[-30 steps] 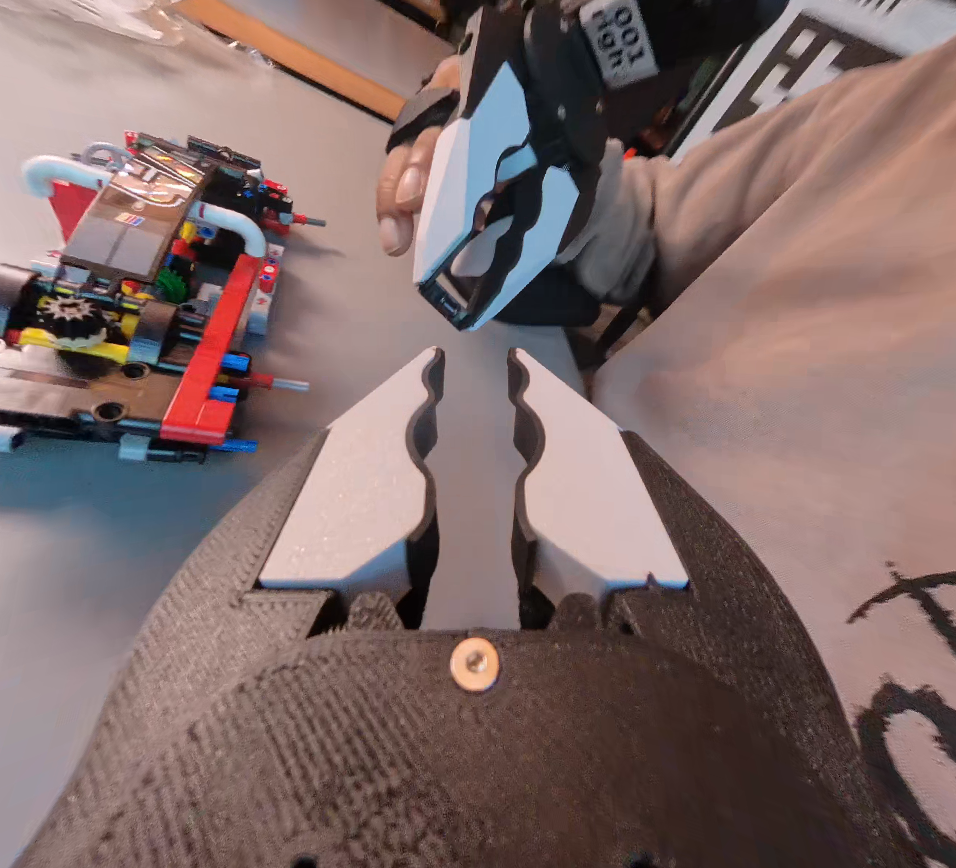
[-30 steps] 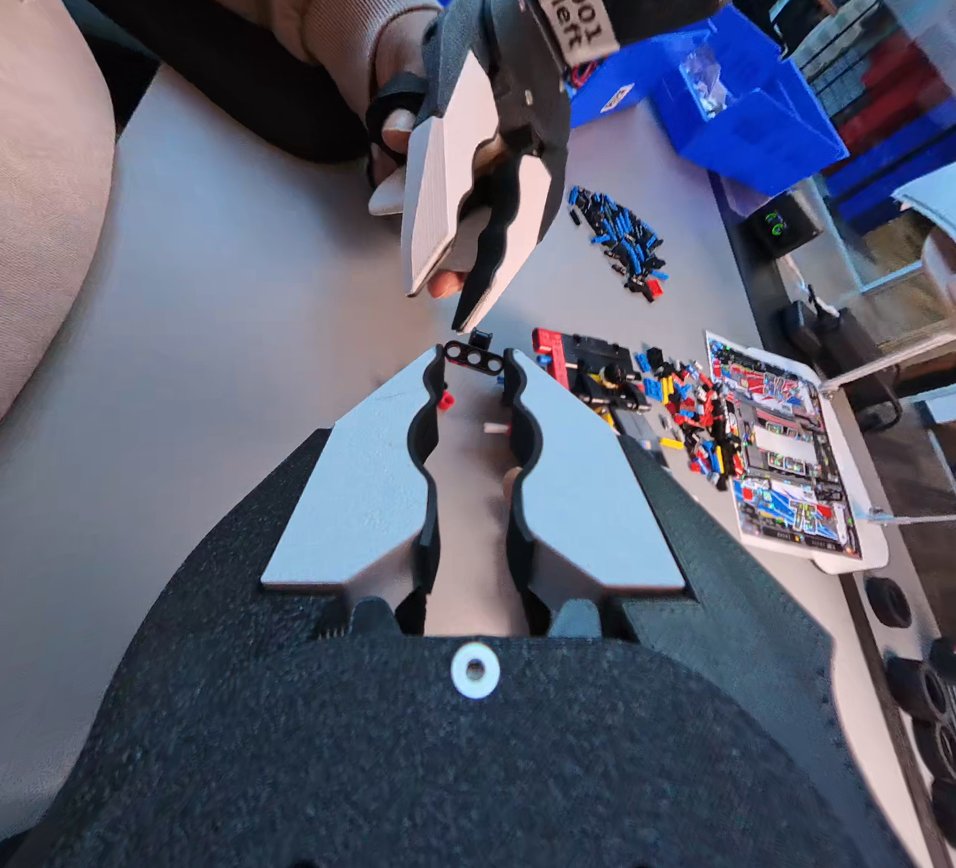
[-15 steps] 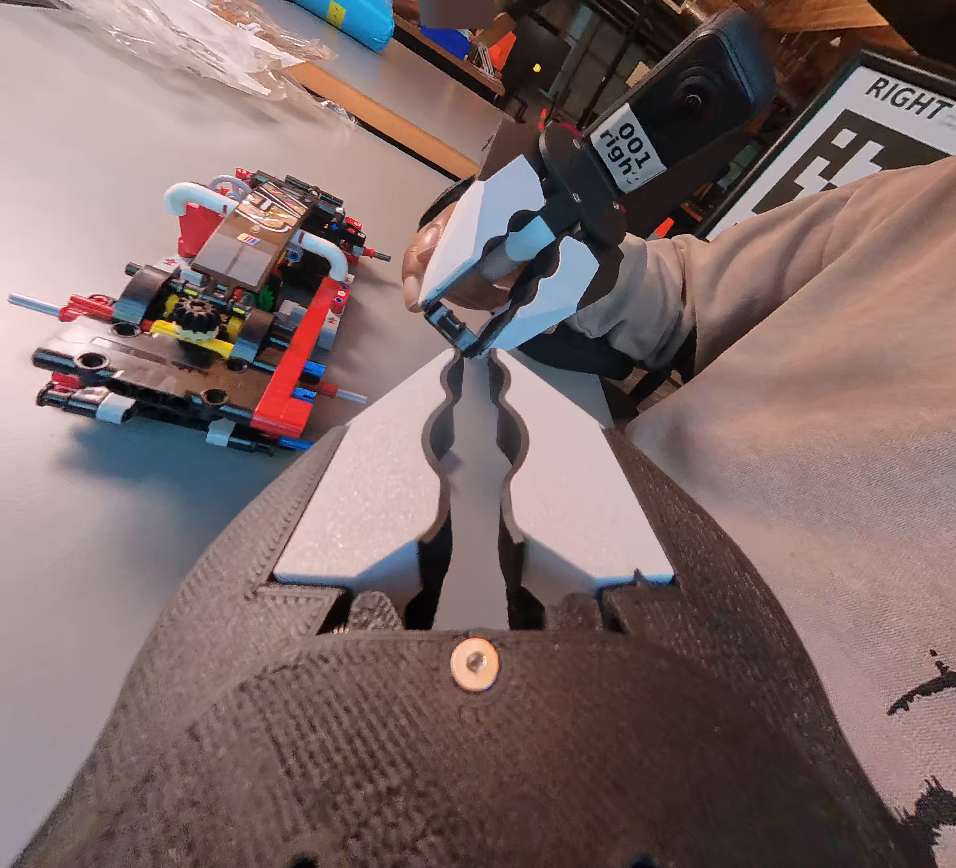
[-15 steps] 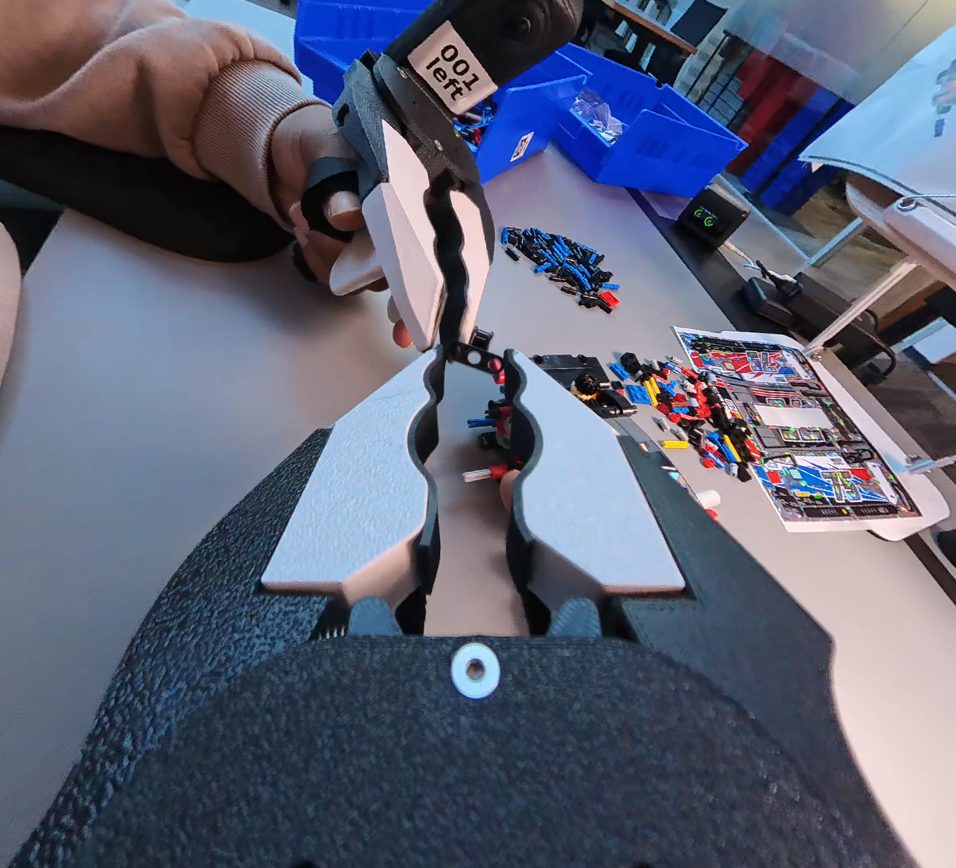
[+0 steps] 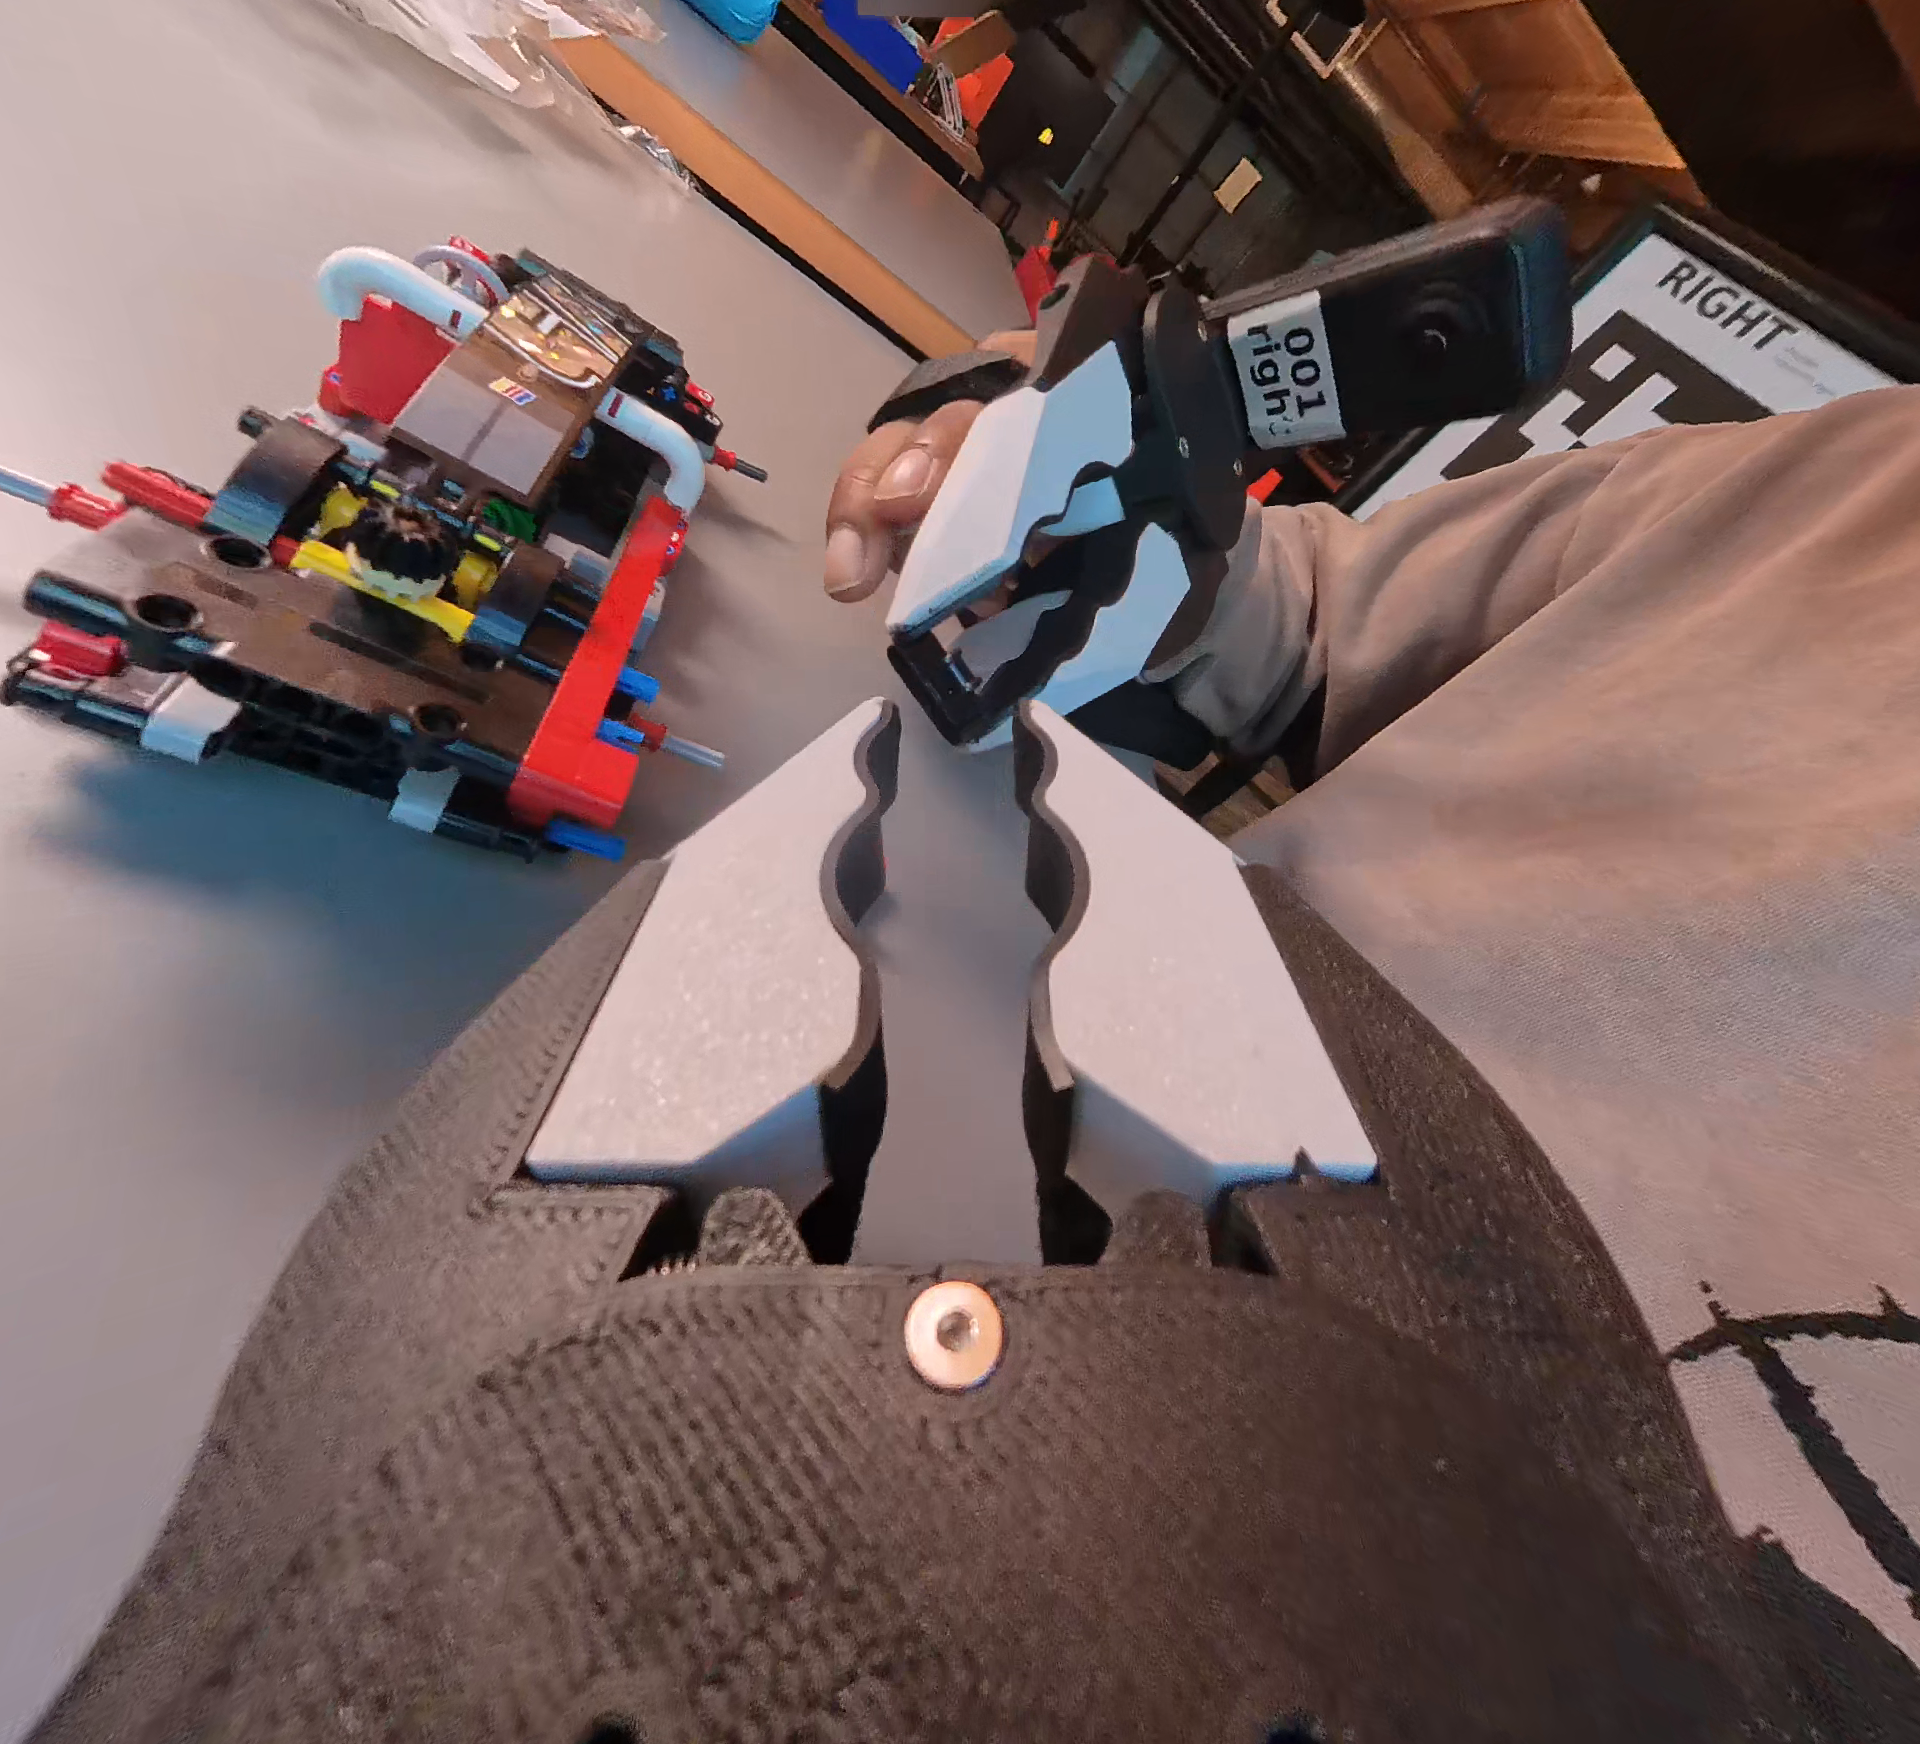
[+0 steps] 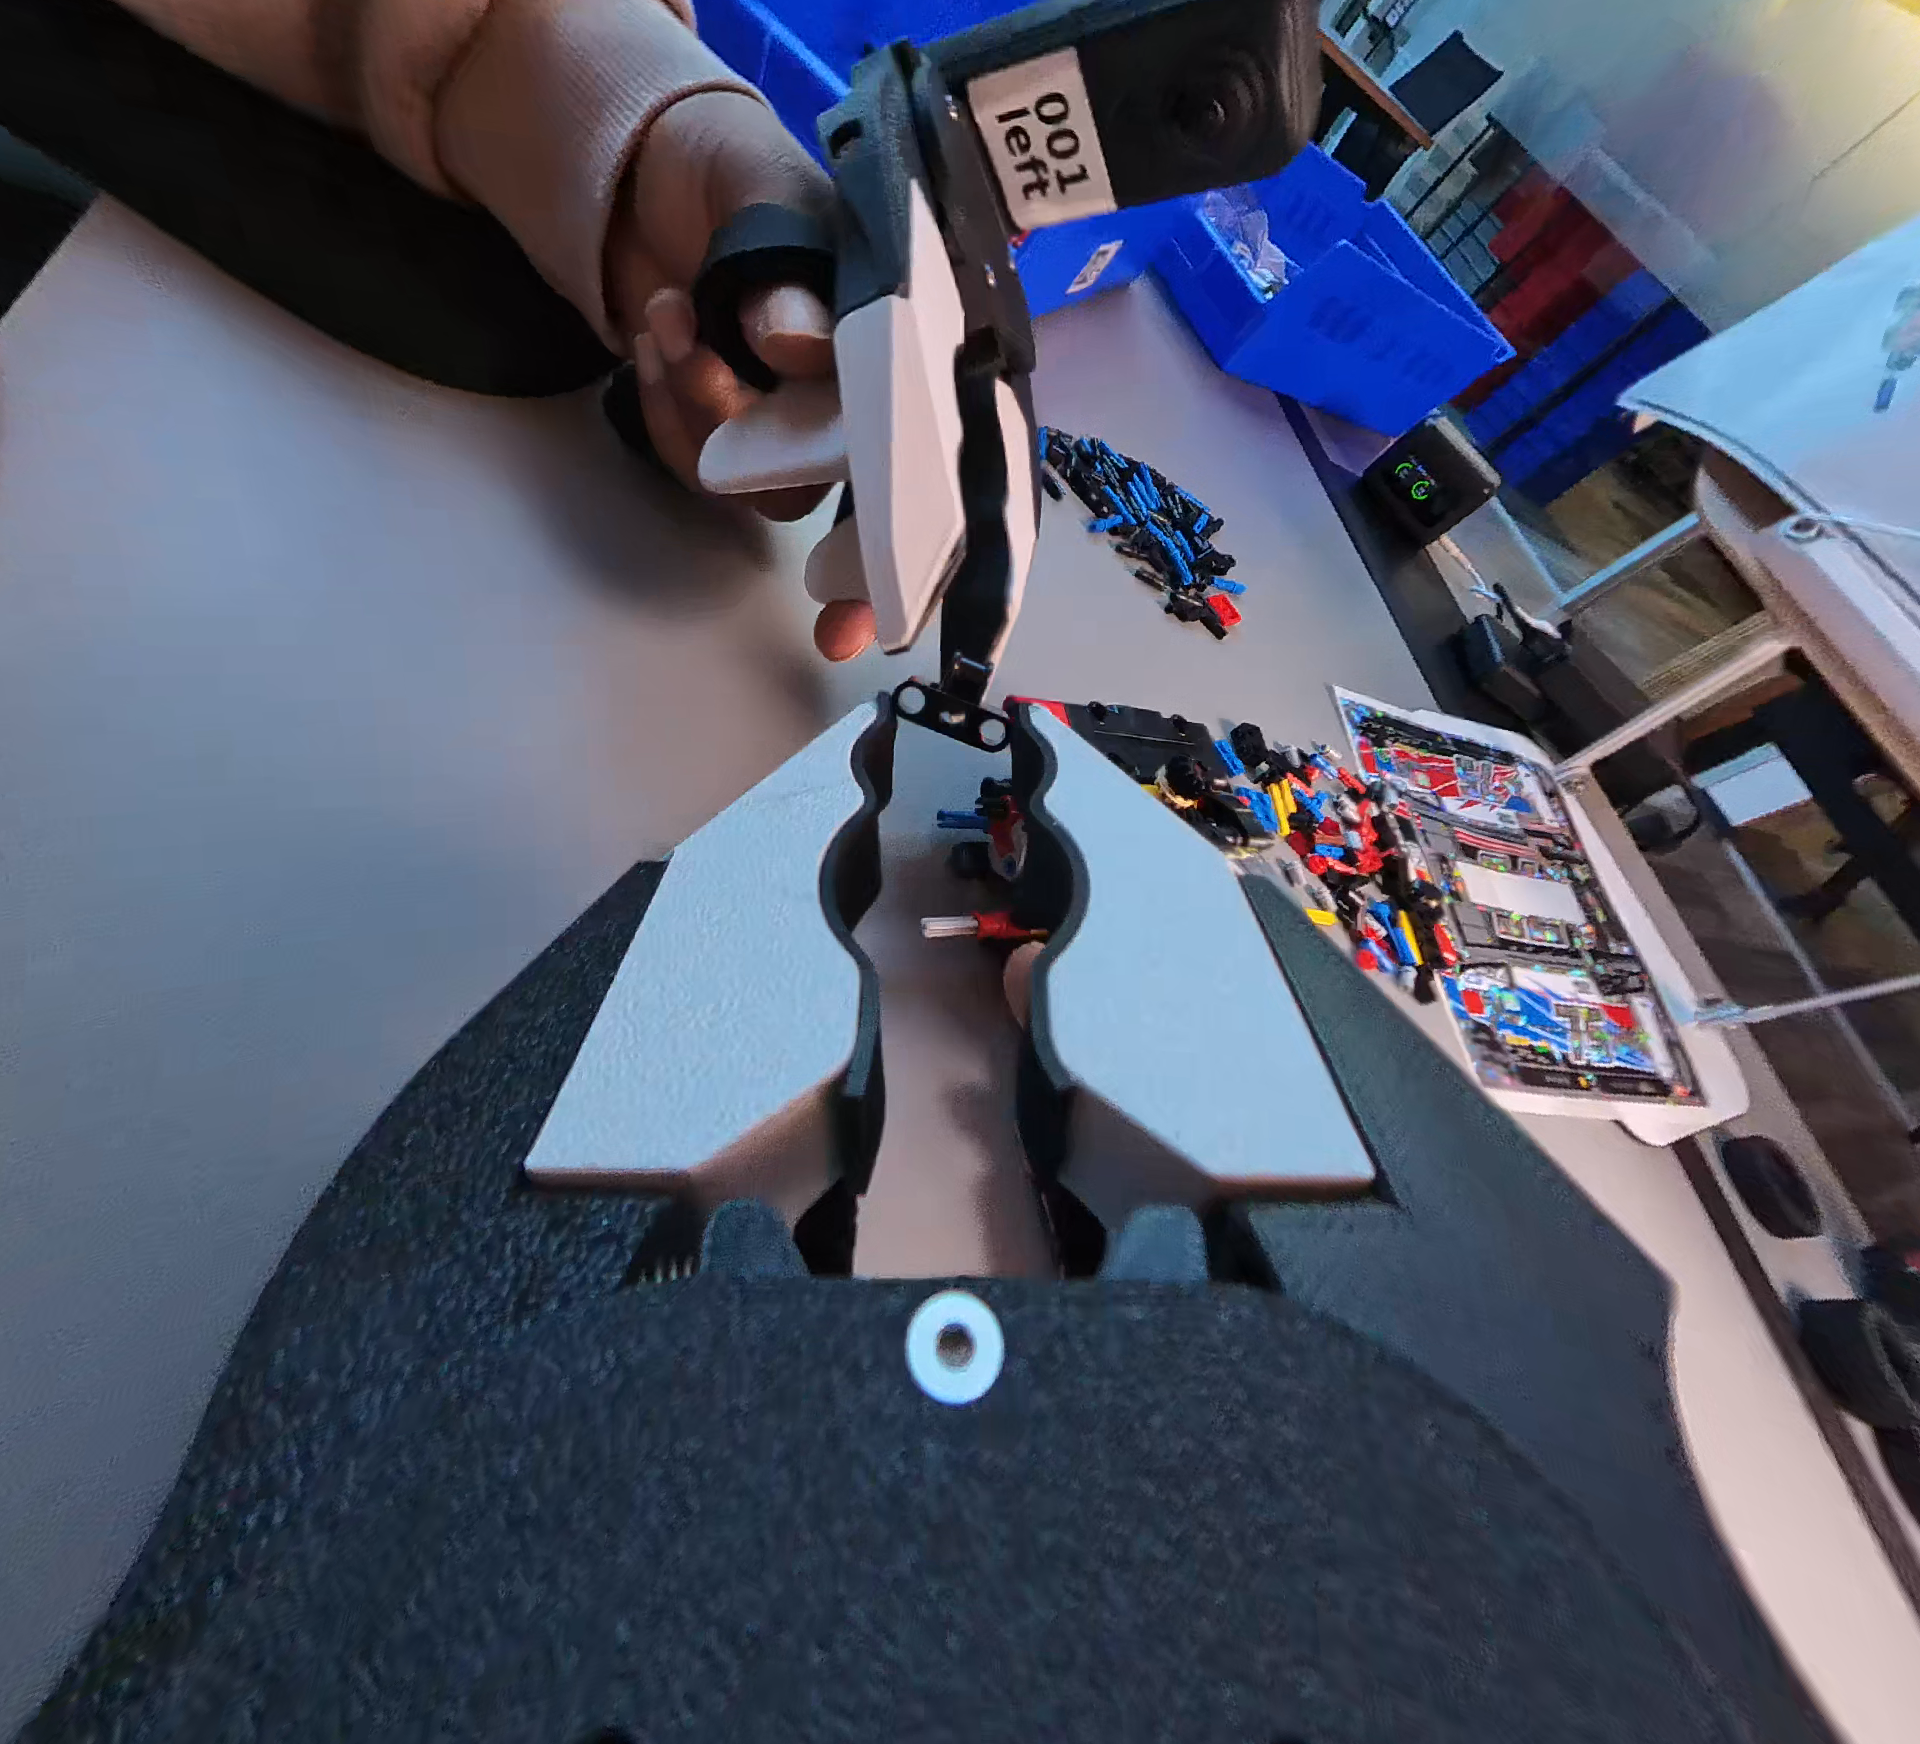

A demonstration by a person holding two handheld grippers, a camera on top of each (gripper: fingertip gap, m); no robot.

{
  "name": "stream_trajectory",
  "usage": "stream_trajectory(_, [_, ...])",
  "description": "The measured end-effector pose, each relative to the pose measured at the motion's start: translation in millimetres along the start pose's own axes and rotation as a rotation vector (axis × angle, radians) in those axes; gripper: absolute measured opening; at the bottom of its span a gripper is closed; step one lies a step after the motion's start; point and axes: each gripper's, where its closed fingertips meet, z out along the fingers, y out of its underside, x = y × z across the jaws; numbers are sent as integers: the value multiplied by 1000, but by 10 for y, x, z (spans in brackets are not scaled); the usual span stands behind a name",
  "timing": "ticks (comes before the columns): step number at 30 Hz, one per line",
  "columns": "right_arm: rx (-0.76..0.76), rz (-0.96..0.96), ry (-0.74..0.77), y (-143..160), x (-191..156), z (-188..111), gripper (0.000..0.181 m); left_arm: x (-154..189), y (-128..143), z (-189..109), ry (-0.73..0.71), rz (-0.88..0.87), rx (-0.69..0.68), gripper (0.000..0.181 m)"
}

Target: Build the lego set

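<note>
Both wrist cameras sit close above the table (image 5: 156,188), facing each other, sharing its middle.

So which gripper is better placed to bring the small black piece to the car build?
Right, probably. The right gripper already has its jaws shut on the black piece. The left gripper has open jaws with nothing clearly in them, and it only hovers near that piece. The car build sits untouched.

The right grey-fingered black gripper (image 6: 951,726) pinches a small black holed beam (image 6: 953,715) at its fingertips, while the left grey-fingered black gripper (image 5: 951,726) faces it, tips almost touching, jaws parted.
</note>
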Motion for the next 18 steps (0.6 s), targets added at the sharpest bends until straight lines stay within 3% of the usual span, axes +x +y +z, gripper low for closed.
stream_trajectory(7, [-93, -232, 10, 59, -115, 70, 20, -65, 84, 41, 9, -107, -34, 9])
stream_trajectory(13, [-74, -59, 56, 61, 54, 55, 29, -160, -42, 24, -47, -142, 57, 6])
stream_trajectory(18, [-88, -32, 69, 62, 70, 83, 25, -171, -95, 31, -59, -154, 101, 5])
